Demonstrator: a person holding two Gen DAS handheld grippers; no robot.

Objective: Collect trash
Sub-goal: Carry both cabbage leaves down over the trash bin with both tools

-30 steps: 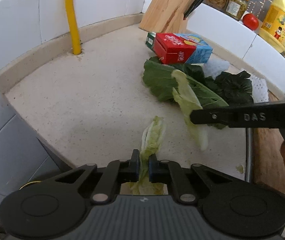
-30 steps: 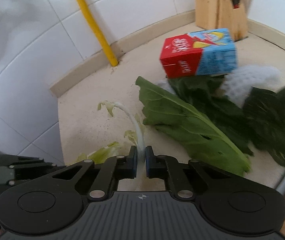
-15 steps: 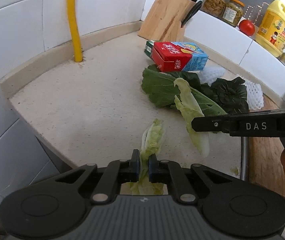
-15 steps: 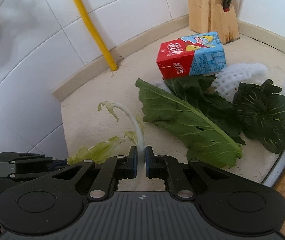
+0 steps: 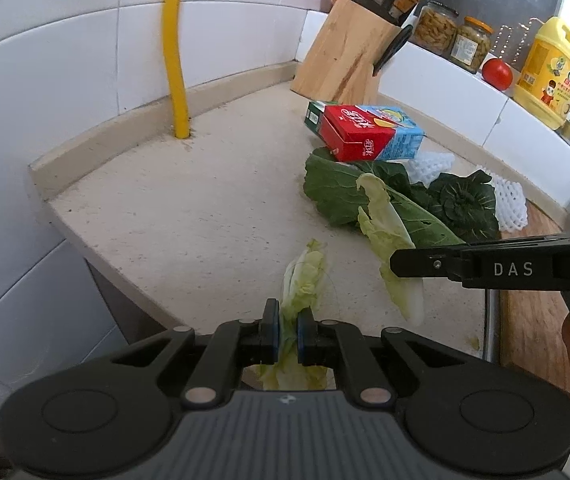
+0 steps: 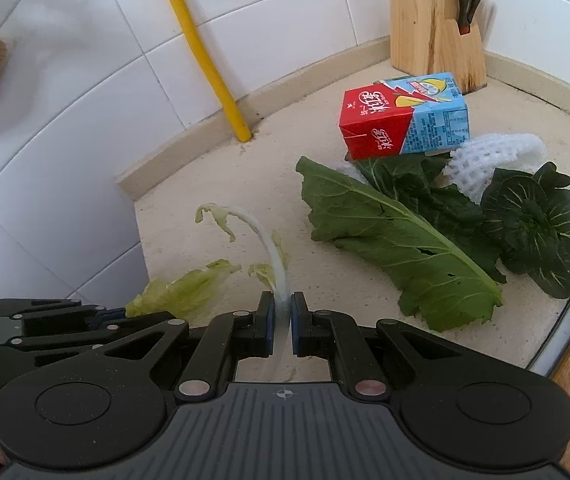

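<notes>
Pale-green scrap: we hold a limp cabbage leaf (image 5: 303, 280) in the left hand-held gripper (image 5: 287, 336), pads clamped together on it near its lower end, tip hanging over the tabletop (image 5: 189, 216) edge.
White-ribbed scrap: our right hand-held gripper (image 6: 282, 322) is pinched shut on the rib of a second cabbage leaf (image 6: 269, 248), which arches up and flops forward.
Rest of the trash: a dark leaf (image 6: 397, 240), a rosette (image 6: 541, 220) of greens, white foam netting (image 6: 497, 156) and a red-and-blue carton (image 6: 405, 120) lie in a heap on the tabletop, well apart from both grips.
Step in hand: we judge that we are carrying both scraps off toward a bin, which no view shows.
Doing it well: we should keep both grips firm and move smoothly, since the leaves are thin, wet-looking and could slip or tear at the rib. We should keep the two hand-held grippers from crossing, as they sit close together. Release should come only once we are over the bin.
Writing: "DAS" in pale letters on the right hand-held gripper's side, seen from the left wrist. The carton carries white Chinese characters on red and lemon artwork on blue; we cannot read them surely. A yellow bottle (image 5: 551, 76) on the ledge has a label too small to read.
</notes>
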